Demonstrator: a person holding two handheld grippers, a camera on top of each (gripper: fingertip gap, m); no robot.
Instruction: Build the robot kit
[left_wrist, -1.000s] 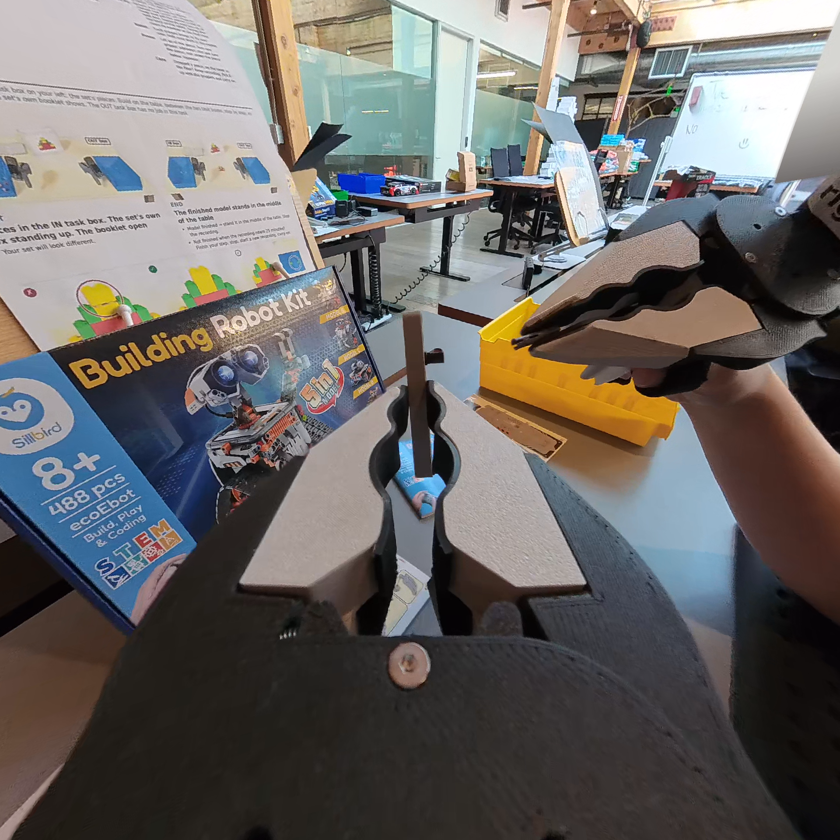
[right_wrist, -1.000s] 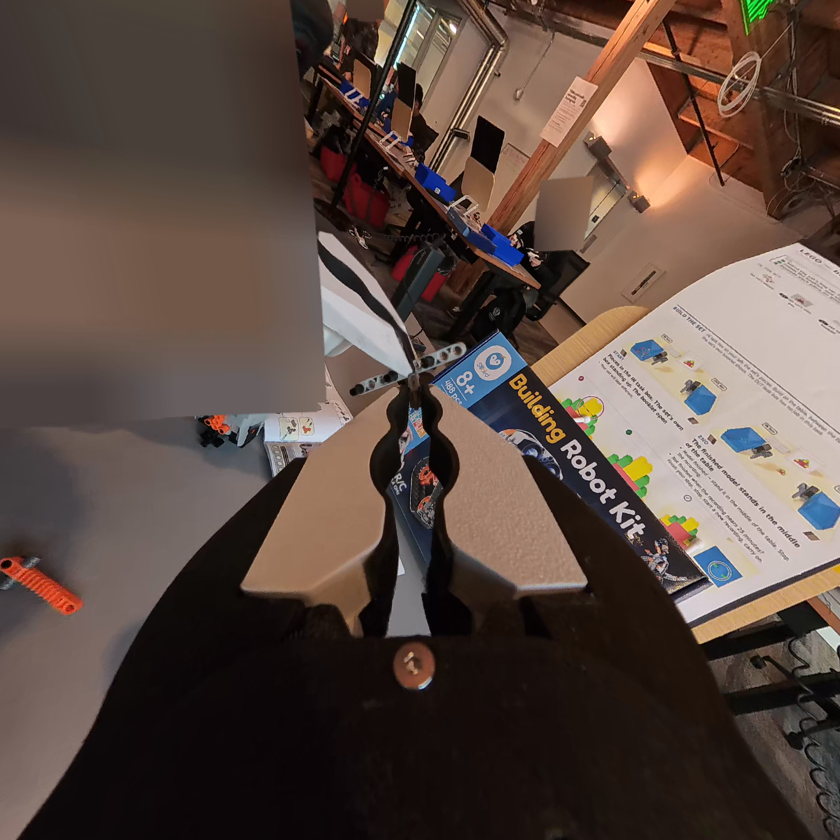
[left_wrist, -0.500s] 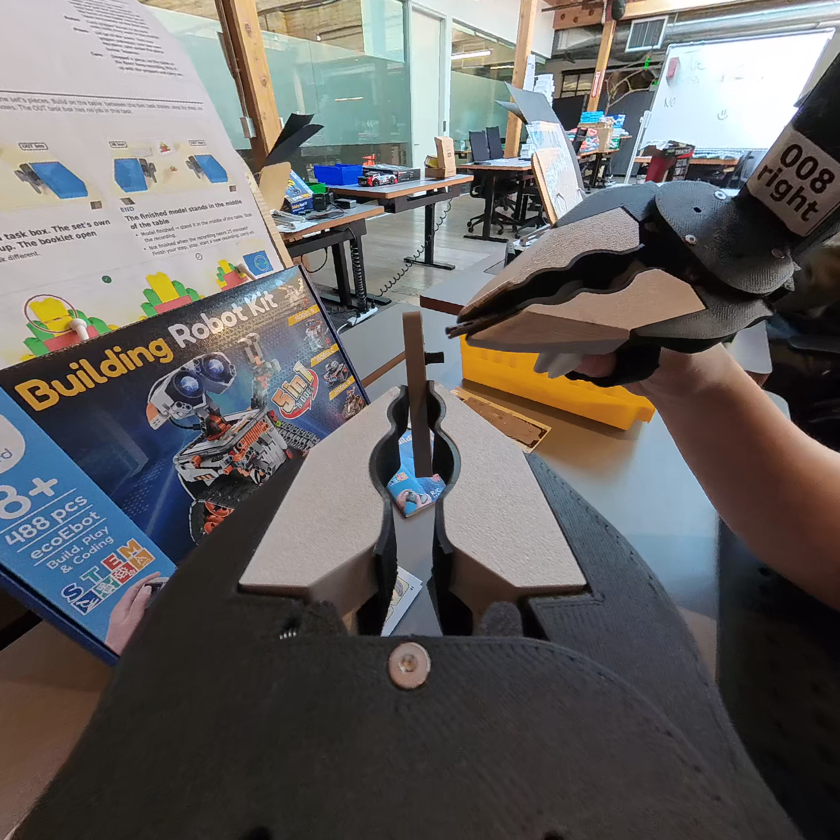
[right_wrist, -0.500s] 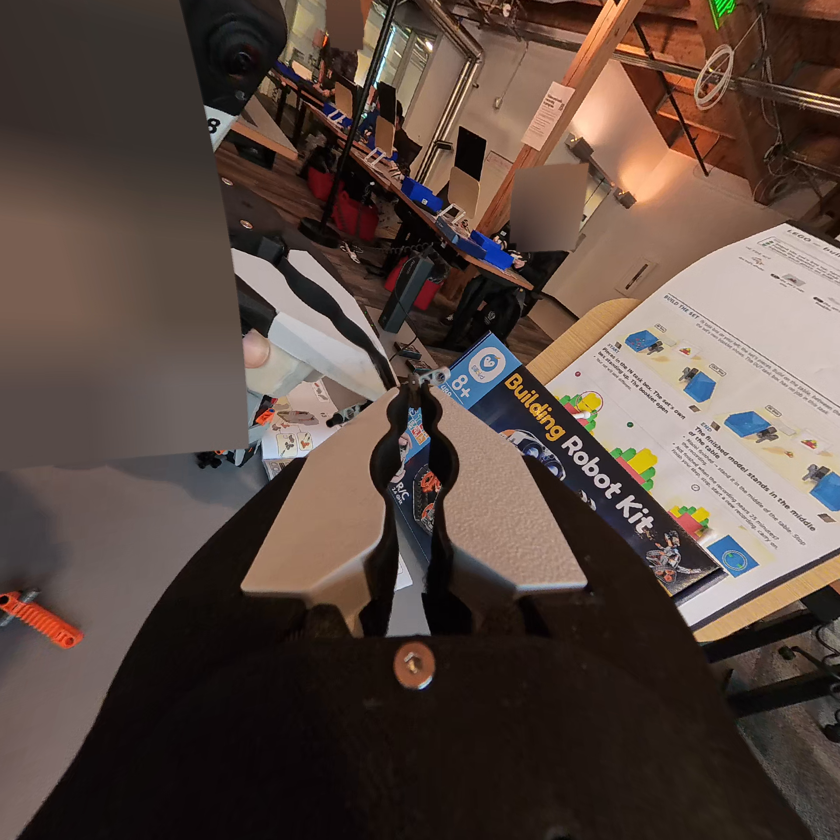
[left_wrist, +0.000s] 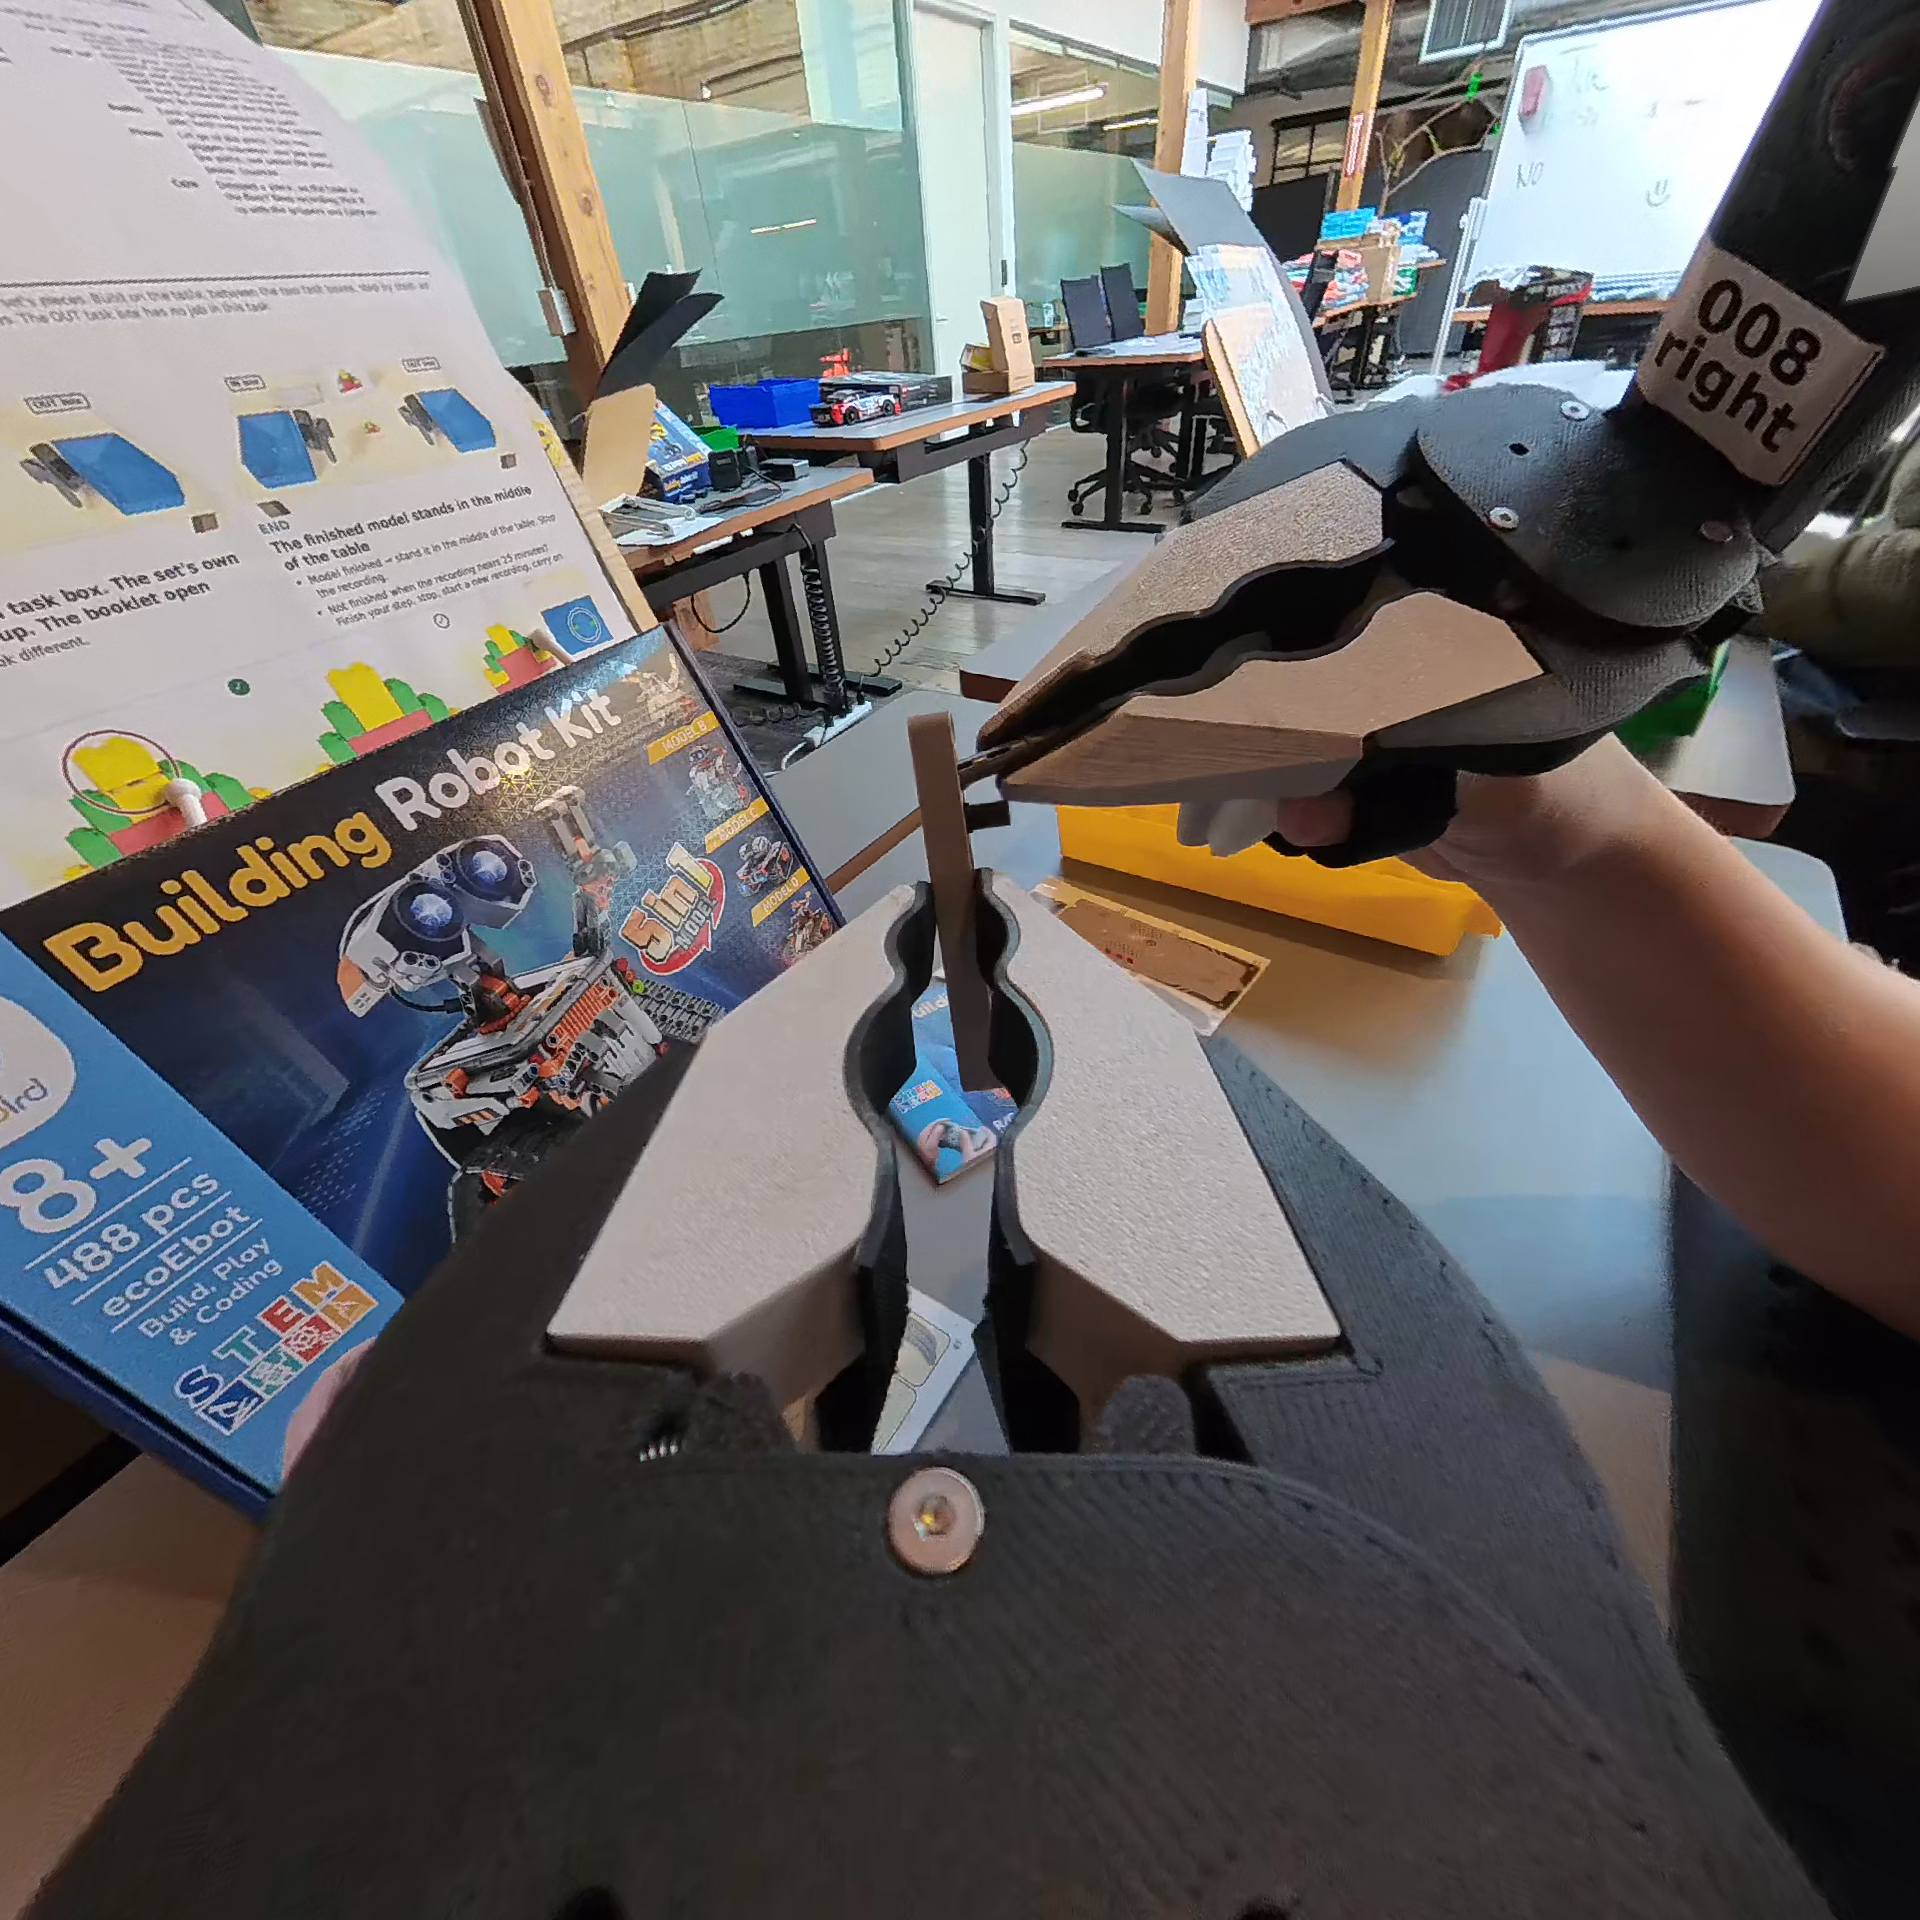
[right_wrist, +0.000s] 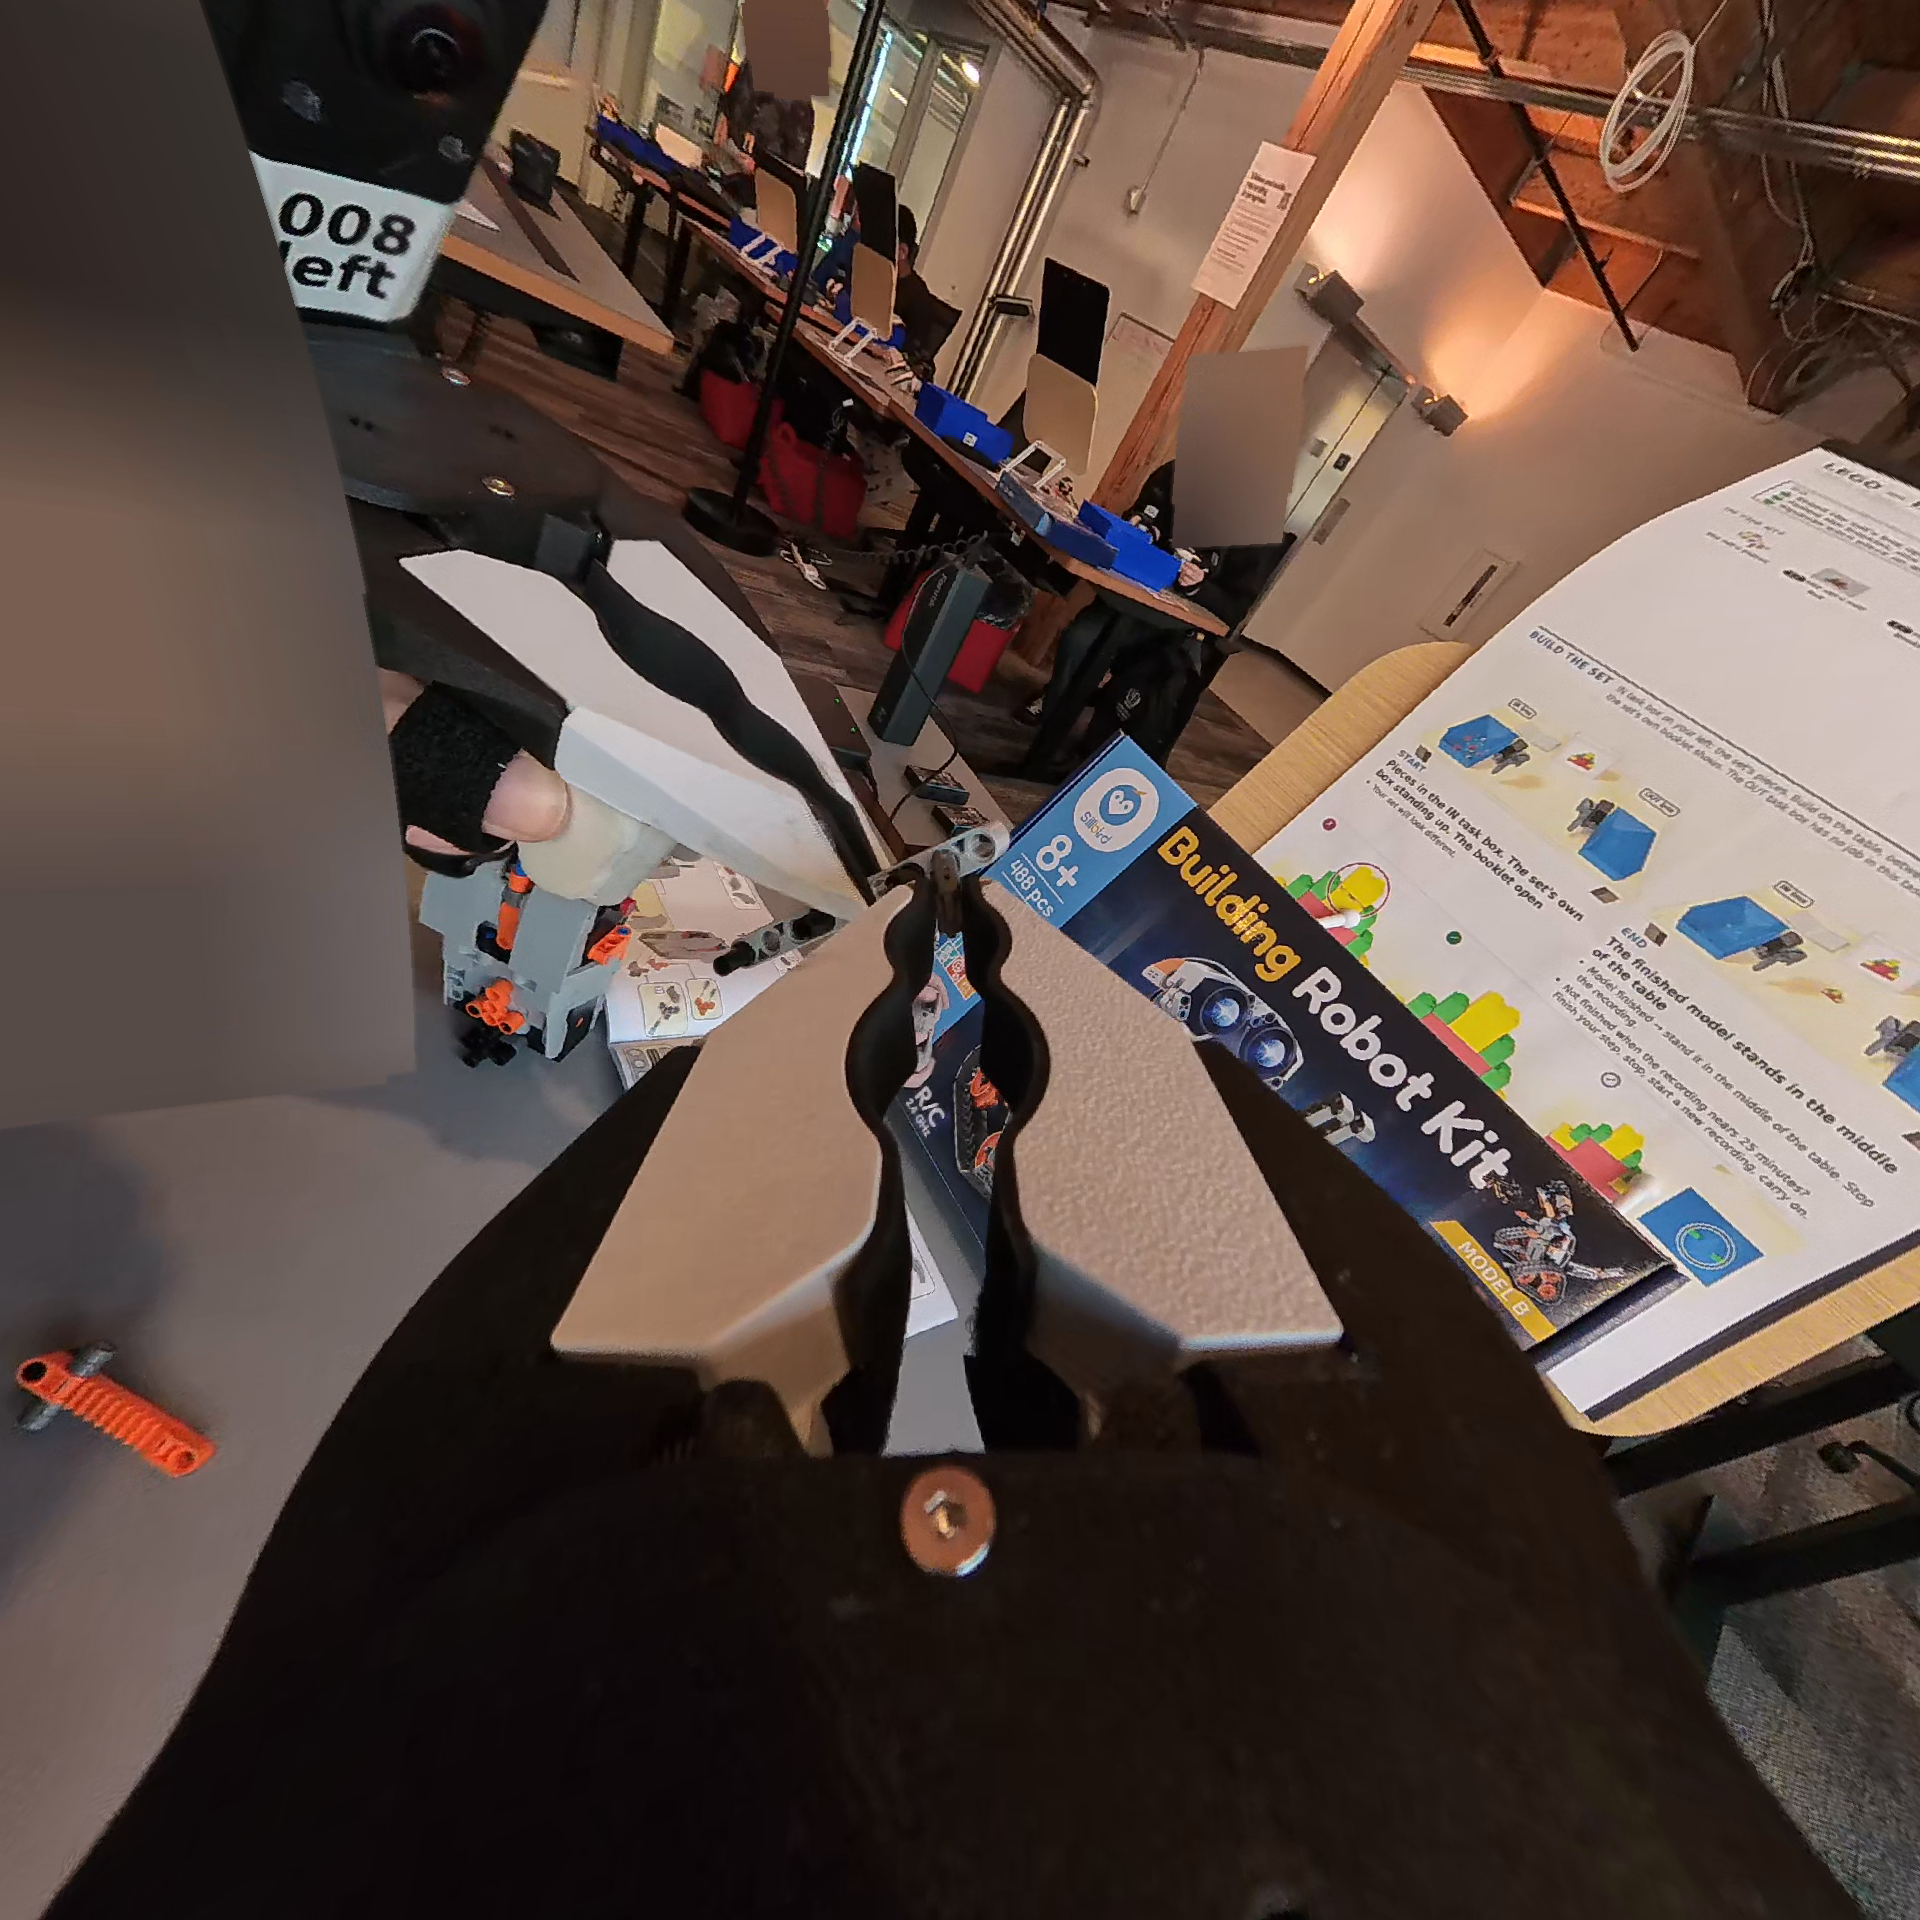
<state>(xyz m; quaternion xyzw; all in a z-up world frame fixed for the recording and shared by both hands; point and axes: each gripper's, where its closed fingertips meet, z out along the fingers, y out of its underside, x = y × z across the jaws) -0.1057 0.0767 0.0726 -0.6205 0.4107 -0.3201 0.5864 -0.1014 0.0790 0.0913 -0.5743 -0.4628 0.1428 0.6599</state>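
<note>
My left gripper (left_wrist: 951, 896) is shut on a thin grey beam (left_wrist: 938, 800) that stands upright out of its tips. A short dark stub (left_wrist: 989, 814) sticks out of the beam's right side. My right gripper (left_wrist: 992, 750) comes in from the right, shut, with its tips against the beam just above that stub. In the right wrist view my right gripper (right_wrist: 943, 891) pinches a small dark pin (right_wrist: 943, 871) that meets the holed grey beam (right_wrist: 966, 844). The left gripper (right_wrist: 868, 883) holds that beam from the left.
A blue robot kit box (left_wrist: 364, 987) leans on a printed instruction sheet (left_wrist: 208, 416) at the left. A yellow tray (left_wrist: 1299, 883) lies on the grey table (left_wrist: 1455, 1091). A part-built grey and orange model (right_wrist: 520, 935), a booklet (right_wrist: 675, 977) and an orange part (right_wrist: 114, 1408) lie there too. Less than 4 cm separates the two grippers' tips.
My right gripper has moved in toward the left gripper until its tips reach the upright beam. The left gripper has held the beam steady and turned slightly.
</note>
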